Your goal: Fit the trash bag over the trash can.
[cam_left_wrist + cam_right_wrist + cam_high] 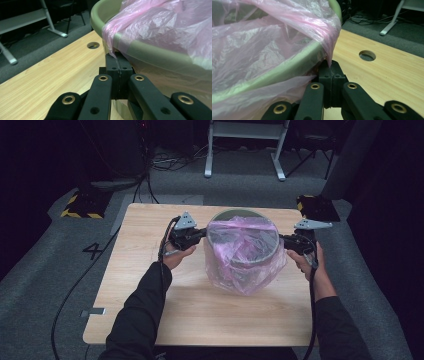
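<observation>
**Both grippers pinch the bin liner at the rim**

A green bin point(243, 215) stands mid-tabletop point(150, 295), draped with a pink plastic liner point(240, 250). The left gripper point(202, 234) has its jaws closed on the liner's left edge; the right gripper point(281, 239) has its jaws closed on the liner's right edge.

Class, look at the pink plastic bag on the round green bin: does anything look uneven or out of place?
Yes. The thin pink plastic bag sits unevenly over the round green bin: its far rim is bare, and the film is bunched and crumpled. The left gripper and right gripper each pinch an edge of it.
</observation>
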Motion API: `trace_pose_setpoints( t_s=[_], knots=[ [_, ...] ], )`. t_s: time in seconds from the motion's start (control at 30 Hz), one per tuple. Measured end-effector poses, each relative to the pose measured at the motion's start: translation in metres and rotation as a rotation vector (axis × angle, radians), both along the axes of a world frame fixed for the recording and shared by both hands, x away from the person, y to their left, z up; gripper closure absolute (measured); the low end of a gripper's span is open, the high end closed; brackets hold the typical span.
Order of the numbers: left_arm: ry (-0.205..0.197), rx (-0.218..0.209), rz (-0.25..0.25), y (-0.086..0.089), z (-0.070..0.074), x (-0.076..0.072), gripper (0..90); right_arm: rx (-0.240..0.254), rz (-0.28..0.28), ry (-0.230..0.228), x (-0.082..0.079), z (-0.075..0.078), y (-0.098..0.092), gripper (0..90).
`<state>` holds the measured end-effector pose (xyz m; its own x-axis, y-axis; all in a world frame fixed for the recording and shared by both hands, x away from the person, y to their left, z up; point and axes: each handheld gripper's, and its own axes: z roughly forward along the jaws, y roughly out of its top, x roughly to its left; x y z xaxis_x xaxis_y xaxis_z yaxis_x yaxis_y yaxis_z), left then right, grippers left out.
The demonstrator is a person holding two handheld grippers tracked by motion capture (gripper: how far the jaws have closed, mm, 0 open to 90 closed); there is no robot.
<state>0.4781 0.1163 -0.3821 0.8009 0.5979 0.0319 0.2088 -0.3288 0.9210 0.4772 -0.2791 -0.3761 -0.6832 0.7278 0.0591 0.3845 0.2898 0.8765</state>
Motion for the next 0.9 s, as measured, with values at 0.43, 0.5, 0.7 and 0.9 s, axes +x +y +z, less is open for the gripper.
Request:
trace_pose_setpoints(
  t_s=[0.43, 0.5, 0.7, 0.9],
  knots=[
    [-0.027, -0.054, 0.11, 0.006, 0.013, 0.01, 89.9, 0.007, -0.12, -0.11, -0.005, 0.025, -0.004, 87.4],
    [-0.009, -0.051, 0.113, 0.002, 0.012, 0.017, 90.0, 0.024, -0.128, -0.109, -0.001, 0.027, -0.003, 87.0],
    [0.07, 0.028, 0.126, -0.012, -0.003, 0.033, 90.0, 0.088, -0.145, -0.031, 0.016, 0.015, -0.003, 87.2],
    [0.129, 0.055, 0.116, -0.021, -0.017, 0.039, 90.0, 0.109, -0.153, 0.032, 0.025, -0.004, -0.001, 86.8]
  ],
)
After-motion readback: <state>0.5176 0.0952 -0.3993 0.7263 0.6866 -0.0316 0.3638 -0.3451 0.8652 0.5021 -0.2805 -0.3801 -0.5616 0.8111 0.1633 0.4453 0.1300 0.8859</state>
